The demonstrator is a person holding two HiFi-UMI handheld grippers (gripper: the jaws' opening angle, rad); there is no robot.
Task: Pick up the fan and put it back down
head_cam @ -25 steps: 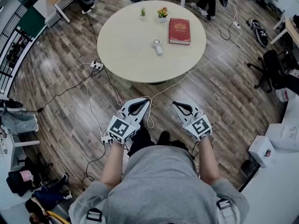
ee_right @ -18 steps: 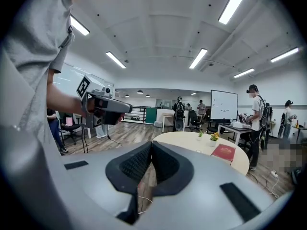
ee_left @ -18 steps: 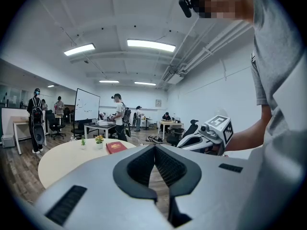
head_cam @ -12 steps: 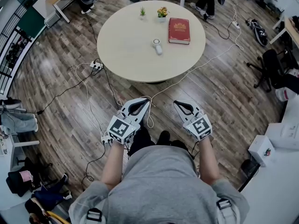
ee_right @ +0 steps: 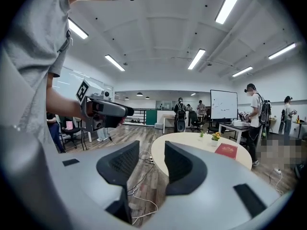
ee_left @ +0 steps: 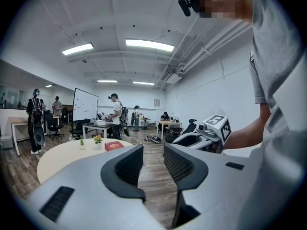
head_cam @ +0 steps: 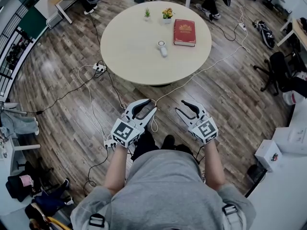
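Note:
The fan (head_cam: 162, 47), a small white hand-held one, lies flat near the middle of the round beige table (head_cam: 129, 42). Both grippers are held over the wooden floor, well short of the table's near edge. My left gripper (head_cam: 149, 105) points toward the table. Its jaws are opening, with nothing between them (ee_left: 153, 150). My right gripper (head_cam: 179, 107) is level with it on the right. Its jaws are also opening and are empty (ee_right: 152, 152). I cannot make out the fan in either gripper view.
A red book (head_cam: 184, 31) and two small potted plants (head_cam: 167, 13) sit at the table's far side. White and black cables and a power strip (head_cam: 99, 67) trail across the floor between me and the table. Chairs, desks and several people stand around the room.
The jaws of both grippers, shut before, now stand apart. Neither hand has shifted.

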